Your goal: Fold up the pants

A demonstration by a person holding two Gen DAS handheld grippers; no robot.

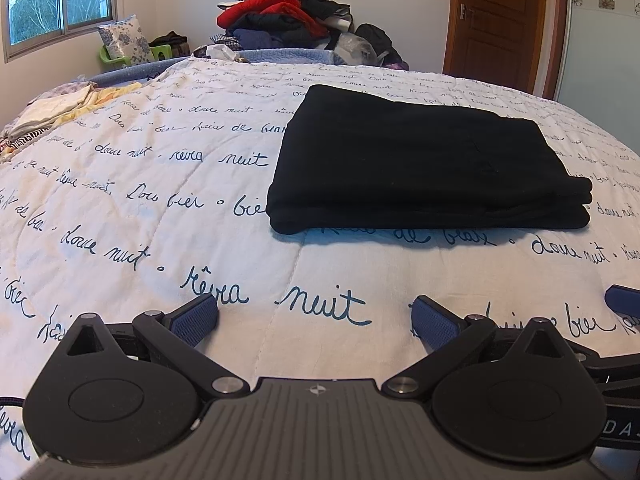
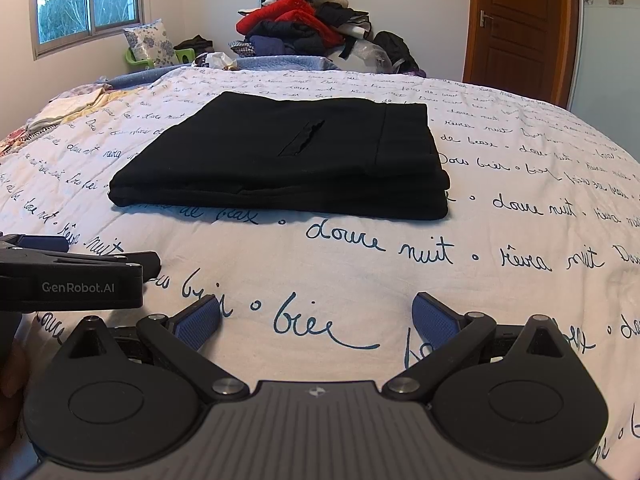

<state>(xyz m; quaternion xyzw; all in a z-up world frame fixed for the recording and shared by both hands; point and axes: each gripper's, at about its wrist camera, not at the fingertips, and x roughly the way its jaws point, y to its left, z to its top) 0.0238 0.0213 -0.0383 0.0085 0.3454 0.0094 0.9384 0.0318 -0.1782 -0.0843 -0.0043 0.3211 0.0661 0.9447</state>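
Black pants [image 1: 420, 160] lie folded into a flat rectangular stack on the white bedspread with script lettering [image 1: 160, 208]. They also show in the right wrist view [image 2: 288, 160], with a pocket slit on top. My left gripper [image 1: 314, 316] is open and empty, hovering over the bedspread short of the pants' near edge. My right gripper [image 2: 316, 316] is open and empty, also short of the pants. The left gripper's body shows at the left of the right wrist view [image 2: 72, 280]. A blue pad of the right gripper [image 1: 622, 298] shows at the right edge of the left wrist view.
A heap of mixed clothes [image 1: 288, 16] sits beyond the bed's far edge. Folded light cloths [image 1: 60, 108] lie at the far left of the bed. A floral pillow on a green basket [image 1: 128, 40] stands under the window. A wooden door [image 1: 500, 20] is at the back right.
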